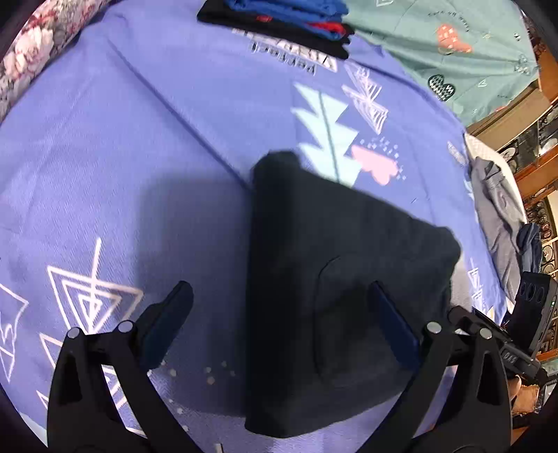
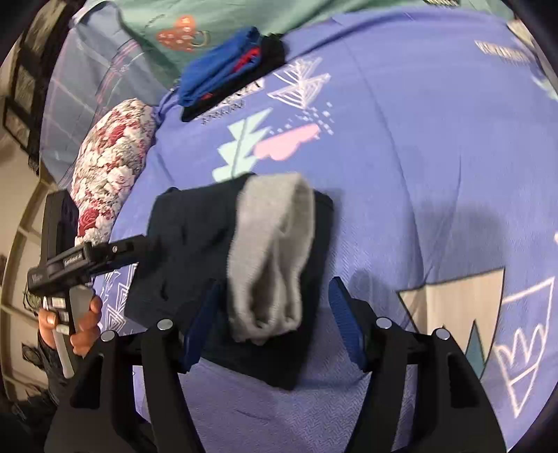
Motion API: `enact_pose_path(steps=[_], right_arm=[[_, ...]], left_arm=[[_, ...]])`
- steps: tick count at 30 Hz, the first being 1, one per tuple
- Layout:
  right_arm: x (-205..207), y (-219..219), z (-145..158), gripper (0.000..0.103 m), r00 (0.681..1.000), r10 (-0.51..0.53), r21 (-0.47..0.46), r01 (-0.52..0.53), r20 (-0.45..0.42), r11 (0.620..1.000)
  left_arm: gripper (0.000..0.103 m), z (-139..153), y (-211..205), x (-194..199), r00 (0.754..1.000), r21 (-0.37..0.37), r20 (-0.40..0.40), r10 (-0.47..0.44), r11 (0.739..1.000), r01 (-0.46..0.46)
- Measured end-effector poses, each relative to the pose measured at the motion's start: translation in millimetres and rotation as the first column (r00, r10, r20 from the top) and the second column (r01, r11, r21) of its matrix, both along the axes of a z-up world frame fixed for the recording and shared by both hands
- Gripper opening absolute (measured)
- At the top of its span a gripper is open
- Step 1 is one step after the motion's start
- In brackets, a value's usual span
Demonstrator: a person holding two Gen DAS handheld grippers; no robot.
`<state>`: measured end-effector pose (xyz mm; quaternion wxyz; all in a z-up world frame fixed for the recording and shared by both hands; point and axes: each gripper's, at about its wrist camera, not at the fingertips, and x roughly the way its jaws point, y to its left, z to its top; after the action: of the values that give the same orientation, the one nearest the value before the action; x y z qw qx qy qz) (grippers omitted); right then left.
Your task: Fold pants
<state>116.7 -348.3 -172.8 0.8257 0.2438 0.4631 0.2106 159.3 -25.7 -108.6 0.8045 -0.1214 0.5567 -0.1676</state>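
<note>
The dark navy pants (image 1: 334,278) lie folded into a compact bundle on the purple patterned bedsheet (image 1: 139,156). In the right wrist view the same pants (image 2: 195,244) show a grey inner lining or waistband (image 2: 275,251) turned outward on top. My left gripper (image 1: 279,306) is open, its right finger over the bundle and its left finger over bare sheet. My right gripper (image 2: 273,299) is open and straddles the near end of the bundle with the grey part between the fingers. The left gripper's body (image 2: 80,261) and the hand holding it show at the left of the right wrist view.
A stack of folded blue, red and black clothes (image 1: 286,24) sits at the far side of the bed. A floral pillow (image 2: 111,163) lies at the bed's edge. A teal sheet (image 1: 446,45) and a grey garment (image 1: 498,209) lie to the right.
</note>
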Motion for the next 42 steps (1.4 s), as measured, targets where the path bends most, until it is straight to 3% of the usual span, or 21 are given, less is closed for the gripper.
enact_pose_path(steps=[3,10,13,16,21,24,25,26,27,29,32,35,38,42], right_arm=[[-0.4,-0.7,-3.1,0.065,1.0,-0.004,0.022,0.005,-0.01,1.0],[5.6,1.1,-16.1,0.066,0.998,0.022,0.113,-0.014,-0.067,0.994],[6.3,4.4,-21.4,0.077,0.998,0.023,0.141,-0.015,-0.059,0.99],[11.0,11.6,-19.4,0.082,0.999,0.019,0.134,-0.014,-0.04,0.991],[24.1,22.9,-17.6,0.082,0.999,-0.006,0.12,0.012,-0.048,0.993],[23.4,32.3,-14.6,0.059,0.999,-0.01,0.05,0.011,-0.036,0.999],[22.4,32.5,-13.8,0.047,1.0,-0.005,0.043,0.006,-0.028,0.999],[20.1,31.9,-8.8,0.042,1.0,-0.005,0.045,0.005,-0.015,0.999],[18.8,31.3,-4.4,0.041,1.0,-0.005,0.045,0.005,-0.008,0.999],[19.2,33.3,7.5,0.039,1.0,0.005,0.011,-0.005,0.019,1.0],[25.7,36.5,32.7,0.038,0.996,0.029,-0.048,-0.025,0.086,0.999],[42.6,36.5,70.7,0.038,0.982,0.049,-0.078,-0.035,0.184,0.996],[65.7,41.2,109.0,0.038,0.955,0.073,-0.114,-0.042,0.289,0.993],[120.5,50.1,165.6,0.038,0.896,0.099,-0.146,-0.038,0.434,0.989]], left_arm=[[0.101,-12.0,-1.5,1.6,0.999,-0.011,-0.05,-0.007,1.0,0.006],[0.101,-14.9,-11.8,-4.1,0.996,-0.006,-0.053,-0.069,0.998,0.068],[0.101,-15.2,-20.1,-4.5,0.994,-0.004,-0.04,-0.105,0.994,0.105],[0.101,-15.8,-35.1,0.0,0.988,0.036,0.016,-0.156,0.987,0.155],[0.1,-15.7,-47.7,8.7,0.983,0.004,0.004,-0.184,0.983,0.184],[0.098,-14.8,-55.4,7.7,0.983,0.032,0.008,-0.182,0.983,0.181],[0.09,-11.9,-56.1,5.8,0.984,0.038,0.013,-0.178,0.983,0.178],[0.08,-8.1,-57.4,3.4,0.983,0.046,0.024,-0.18,0.983,0.179],[0.075,-1.7,-57.7,-0.9,0.981,0.058,0.044,-0.189,0.981,0.186],[0.054,18.3,-59.8,-9.0,0.971,0.086,0.101,-0.217,0.974,0.209],[0.036,45.2,-57.2,-6.9,0.953,0.085,0.169,-0.253,0.967,0.241],[0.036,78.6,-49.5,4.7,0.941,0.069,0.247,-0.233,0.973,0.222],[0.036,123.5,-42.1,25.1,0.913,0.079,0.352,-0.208,0.978,0.192],[0.036,179.0,-35.5,66.3,0.868,0.114,0.465,-0.173,0.984,0.136]])
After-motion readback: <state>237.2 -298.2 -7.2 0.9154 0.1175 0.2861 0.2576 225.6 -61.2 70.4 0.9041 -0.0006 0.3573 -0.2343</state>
